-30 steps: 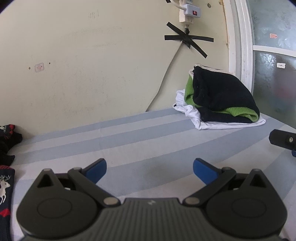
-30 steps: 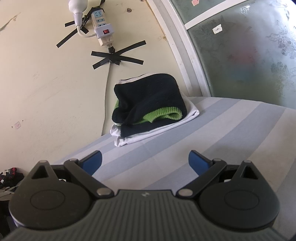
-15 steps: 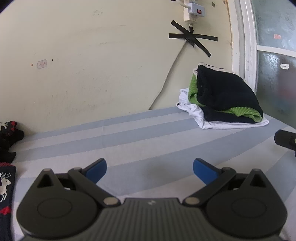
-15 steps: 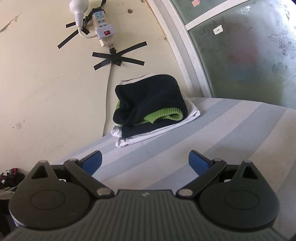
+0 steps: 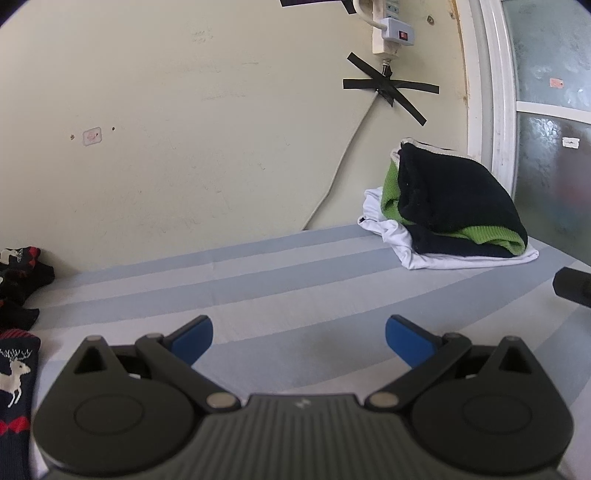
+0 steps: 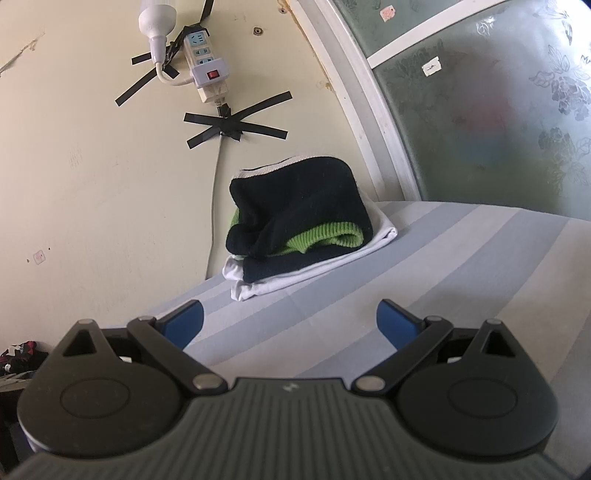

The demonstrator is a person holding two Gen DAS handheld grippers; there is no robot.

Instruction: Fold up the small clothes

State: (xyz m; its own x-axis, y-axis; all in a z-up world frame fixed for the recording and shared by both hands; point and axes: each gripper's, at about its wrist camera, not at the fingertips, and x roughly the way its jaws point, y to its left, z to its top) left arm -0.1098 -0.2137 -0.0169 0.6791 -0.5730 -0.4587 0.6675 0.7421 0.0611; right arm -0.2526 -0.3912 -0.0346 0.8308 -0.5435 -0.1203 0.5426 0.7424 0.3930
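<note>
- While both grippers hang empty over the striped counter (image 5: 258, 291), the left gripper (image 5: 293, 332) has tilted up since a second ago: the wall strip (image 5: 391, 29) now sits lower in its view and the pile (image 5: 450, 206) farther right.
- Its fingers (image 5: 190, 339) are spread wide, nothing between them; the right gripper (image 6: 288, 321) is likewise released and has barely shifted.
- Judged from this, one item is done and the hands are between garments; the next grasp has not begun.
- Folded clothes lie stacked well ahead of the fingers, against the wall (image 5: 184, 147): black and green knit on a white piece.
- Only the left view shows the socks (image 5: 16, 365), reindeer-patterned, just left of its left finger, with more dark ones (image 5: 22, 273) farther ahead; these look like the unfolded stock.
- Only the right view shows the whole strip (image 6: 205, 70) with its plug (image 6: 157, 26), and the pile (image 6: 299, 218) straight ahead of its fingers (image 6: 397, 325).
- A dark tip (image 5: 572, 286) at the left view's right edge is probably the right gripper.
</note>
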